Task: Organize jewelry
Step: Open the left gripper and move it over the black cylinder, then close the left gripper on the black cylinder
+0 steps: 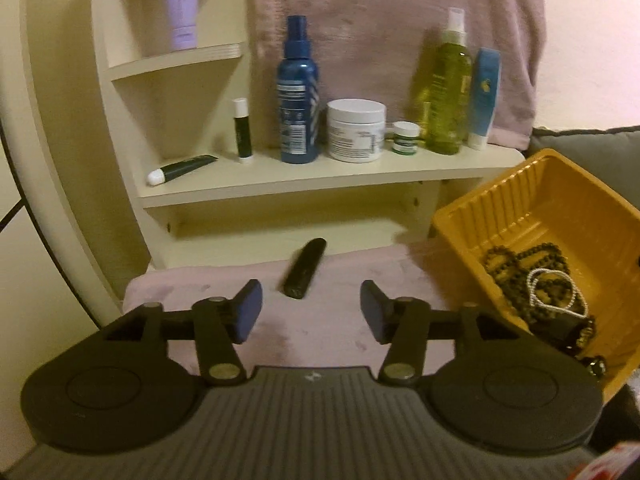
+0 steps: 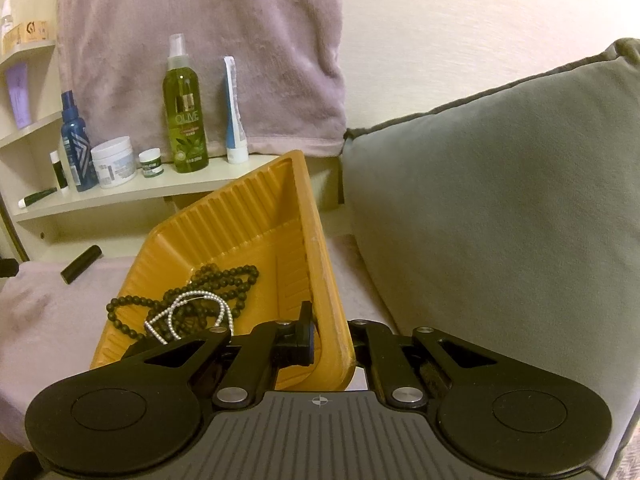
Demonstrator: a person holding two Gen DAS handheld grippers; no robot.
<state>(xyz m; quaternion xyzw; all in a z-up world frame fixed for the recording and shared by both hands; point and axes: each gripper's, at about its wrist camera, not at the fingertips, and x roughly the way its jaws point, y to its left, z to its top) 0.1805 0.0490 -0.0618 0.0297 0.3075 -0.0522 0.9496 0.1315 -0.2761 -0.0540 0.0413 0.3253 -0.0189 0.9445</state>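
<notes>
Orange plastic, ribbed: the tray sits tilted on the pink cloth, and my right gripper is pinched on its near wall, one pad inside, the other hidden behind the wall. Inside lie a dark bead necklace and a white bead strand, heaped toward the low corner close to my right pads.

My left gripper has its jaws spread with nothing between them, over bare cloth. A black tube lies just ahead of it, nearly centred between the fingers; the tray is off to its right, beads near the right finger. No other jewelry shows loose on the cloth.

I judge the step in hand is fetching the next piece. To do it well I'd hold the tray steady at this tilt so the beads don't spill, and straddle the target fully before closing.

Beyond stand a shelf of bottles and a grey cushion.
</notes>
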